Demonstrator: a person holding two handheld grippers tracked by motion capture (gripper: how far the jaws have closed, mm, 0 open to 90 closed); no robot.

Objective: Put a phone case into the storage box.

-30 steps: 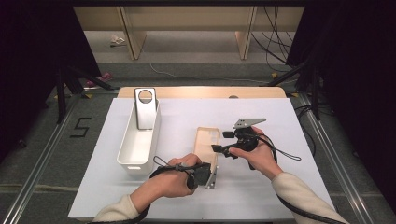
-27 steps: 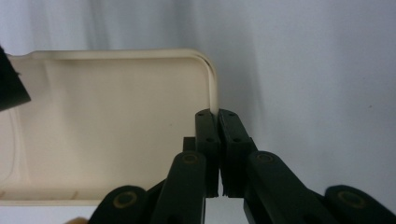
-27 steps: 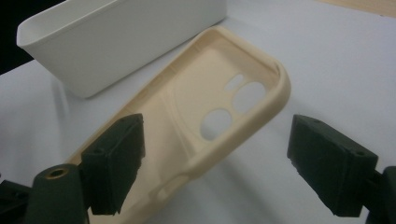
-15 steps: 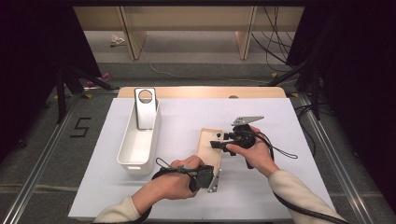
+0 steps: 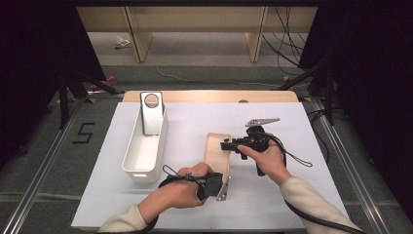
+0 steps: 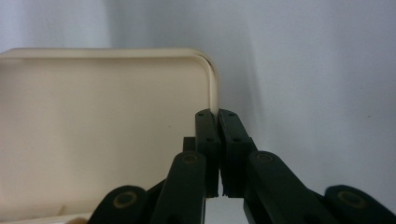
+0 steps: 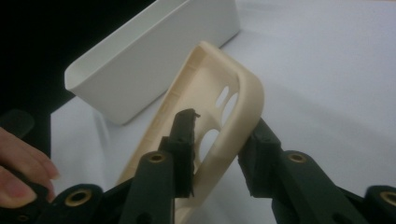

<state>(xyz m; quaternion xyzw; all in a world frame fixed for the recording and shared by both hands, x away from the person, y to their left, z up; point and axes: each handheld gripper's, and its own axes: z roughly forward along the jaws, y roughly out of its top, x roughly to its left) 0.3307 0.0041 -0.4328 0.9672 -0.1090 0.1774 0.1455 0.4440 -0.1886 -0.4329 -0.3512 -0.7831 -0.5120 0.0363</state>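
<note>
Cream tray near tabletop's front edge, tipped on edge, left gripper pinching its near rim, right gripper just closing around far rim; grip half secured, lift pending.

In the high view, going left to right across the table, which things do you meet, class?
White bin → left gripper → cream phone case → right gripper
</note>
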